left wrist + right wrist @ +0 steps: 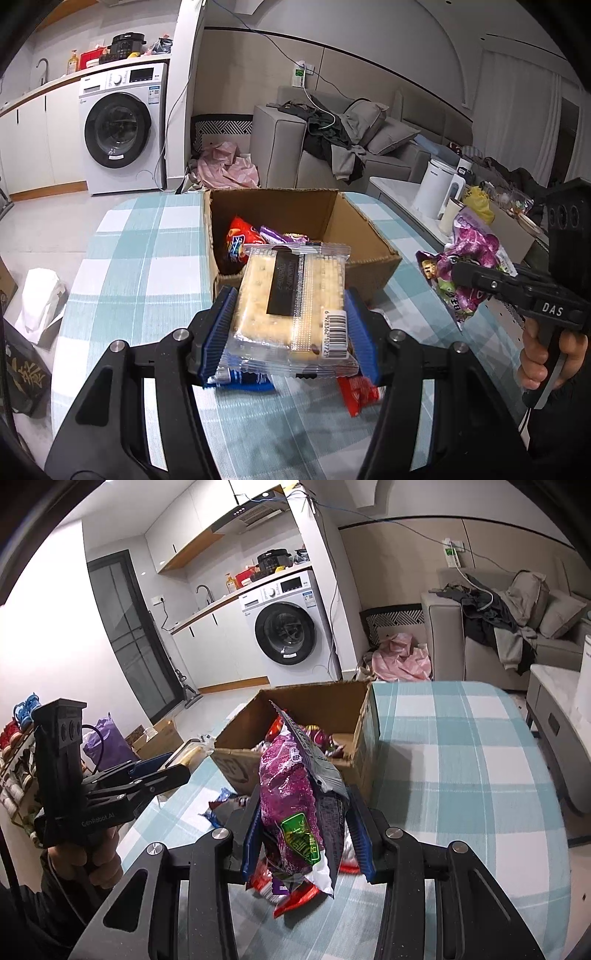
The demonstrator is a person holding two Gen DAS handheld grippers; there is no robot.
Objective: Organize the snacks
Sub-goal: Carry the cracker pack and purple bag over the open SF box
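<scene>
Left wrist view alone shows the left gripper [291, 325] clamping a clear cracker packet [291, 295]; the right gripper [306, 830] pinches a purple bag [288, 794] — both near the box [369, 236].

We count two grippers, the left gripper [291, 325] and the right gripper [308, 834], one clear cracker packet [295, 306], one purple snack bag [291, 797], one cardboard box [365, 225] with at least three packets inside, two loose packets on the counter [147, 258], and one washing machine [122, 125]
</scene>
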